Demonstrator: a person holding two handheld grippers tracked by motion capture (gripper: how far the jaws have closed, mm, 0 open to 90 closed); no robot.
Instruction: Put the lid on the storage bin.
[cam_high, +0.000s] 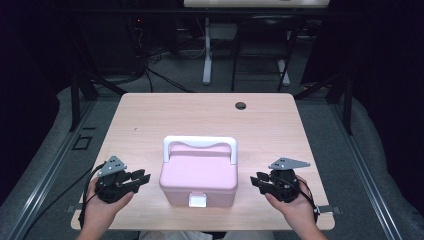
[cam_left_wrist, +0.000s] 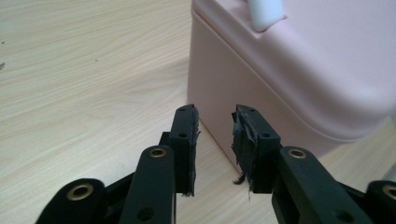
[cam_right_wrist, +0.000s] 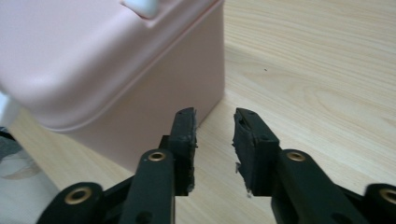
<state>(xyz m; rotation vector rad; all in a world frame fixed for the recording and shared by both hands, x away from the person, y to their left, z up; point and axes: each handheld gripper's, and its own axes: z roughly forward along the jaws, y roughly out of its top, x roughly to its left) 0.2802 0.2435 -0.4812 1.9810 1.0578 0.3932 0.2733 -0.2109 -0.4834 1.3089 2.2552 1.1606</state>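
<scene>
A pink lidded box with a white handle and a white front latch stands near the front middle of the wooden table. My left gripper lies to the box's left, pointing at its side, jaws apart with nothing between them. In the left gripper view the fingertips sit just short of the box's wall. My right gripper mirrors it on the right side, jaws apart and empty. In the right gripper view the box is close ahead at left.
A round cable hole sits near the table's far edge. Behind the table, desk legs and cables stand on the dark floor. The person's hands hold both grippers near the table's front edge.
</scene>
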